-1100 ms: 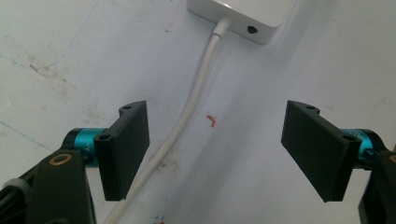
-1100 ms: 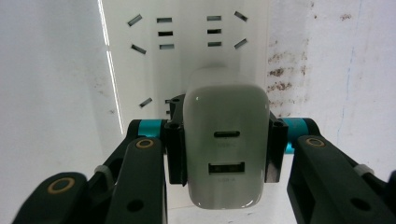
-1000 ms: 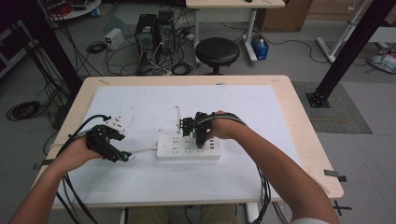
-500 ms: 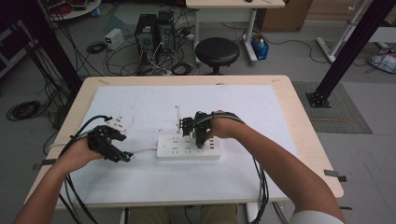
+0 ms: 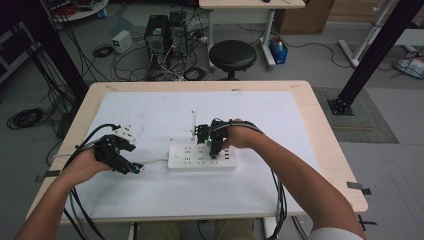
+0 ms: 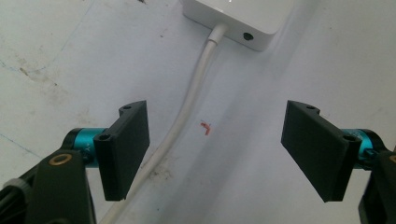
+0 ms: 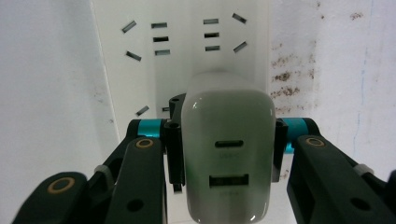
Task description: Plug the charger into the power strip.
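Charger (image 7: 226, 149): white USB block — clamped between the right gripper's (image 7: 226, 154) jaws, directly over the power strip (image 5: 202, 157), ports facing the camera.
Axis: strip runs across the table; charger stands upright on it.
Left gripper (image 6: 215, 154): jaws apart, empty, straddling the strip's cord (image 6: 187, 112).
Nearer hand: right.
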### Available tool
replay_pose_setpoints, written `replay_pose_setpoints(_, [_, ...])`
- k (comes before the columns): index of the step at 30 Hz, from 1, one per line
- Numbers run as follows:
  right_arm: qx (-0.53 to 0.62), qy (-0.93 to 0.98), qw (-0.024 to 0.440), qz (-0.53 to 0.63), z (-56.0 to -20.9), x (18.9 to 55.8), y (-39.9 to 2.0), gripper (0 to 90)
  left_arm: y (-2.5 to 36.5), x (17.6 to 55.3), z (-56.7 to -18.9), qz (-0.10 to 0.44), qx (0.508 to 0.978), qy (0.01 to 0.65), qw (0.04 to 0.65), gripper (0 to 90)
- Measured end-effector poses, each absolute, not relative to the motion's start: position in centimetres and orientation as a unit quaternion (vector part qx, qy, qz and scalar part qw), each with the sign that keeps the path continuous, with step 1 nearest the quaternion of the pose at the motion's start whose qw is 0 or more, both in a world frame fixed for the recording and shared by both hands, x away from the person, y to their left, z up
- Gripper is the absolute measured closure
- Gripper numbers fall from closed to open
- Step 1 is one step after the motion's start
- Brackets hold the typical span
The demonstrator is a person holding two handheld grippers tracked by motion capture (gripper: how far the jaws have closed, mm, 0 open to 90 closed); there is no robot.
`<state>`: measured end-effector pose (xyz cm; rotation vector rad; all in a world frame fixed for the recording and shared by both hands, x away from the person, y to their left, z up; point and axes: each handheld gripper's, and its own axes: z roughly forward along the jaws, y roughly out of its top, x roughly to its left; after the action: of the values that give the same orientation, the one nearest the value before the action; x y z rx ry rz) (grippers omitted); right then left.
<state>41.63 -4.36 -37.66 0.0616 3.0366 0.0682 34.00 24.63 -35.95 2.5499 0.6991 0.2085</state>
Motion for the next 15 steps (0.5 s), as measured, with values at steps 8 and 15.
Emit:
replay_pose_setpoints(8, [0.024, 0.999, 0.039, 0.025, -37.67, 41.98, -4.40, 61.6, 24.78, 34.22, -36.11, 0.075, 0.933, 0.257, 0.240, 23.6])
replay_pose_setpoints(15, [0.020, 0.998, 0.038, 0.037, -37.23, 41.94, -4.82, 54.5, 24.62, 34.14, -36.14, 0.079, 0.929, 0.260, 0.250, 23.6])
